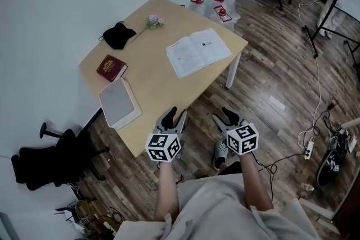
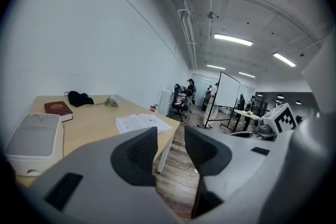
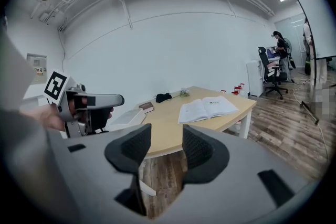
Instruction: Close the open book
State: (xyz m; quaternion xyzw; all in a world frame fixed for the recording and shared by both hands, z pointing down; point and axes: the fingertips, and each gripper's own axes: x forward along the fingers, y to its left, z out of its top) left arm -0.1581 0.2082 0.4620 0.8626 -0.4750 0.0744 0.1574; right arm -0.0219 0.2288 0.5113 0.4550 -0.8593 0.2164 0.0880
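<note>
- Both grippers, the left gripper (image 1: pixel 175 116) and the right gripper (image 1: pixel 226 118), hang empty with jaws apart, off the near edge of the table (image 1: pixel 152 84) and well short of the work.
- Our open book (image 1: pixel 198 51) lies flat and face up near the table's far right corner, well apart from both tools. The whole tabletop lies between them and it.
- We judge sliding to be the first risk. A jaw that pushes the cover sideways instead of lifting it could shove the book toward the edge just beside it. Red-capped jugs (image 1: pixel 219 5) stand on the floor beyond that corner.
- Thin paper is the second risk. If a jaw catches only a few leaves, we would turn or crease pages and the book would stay open.
- A half lifted with nothing steadying the other half could drag the spine, so the book may twist or flop back open.
- Clutter matters less: the red book (image 1: pixel 111 67), the white case (image 1: pixel 120 101) and the black cloth (image 1: pixel 118 35) sit on the table's left side, well apart from the open book. A wide reach with the left tool could still brush them.
</note>
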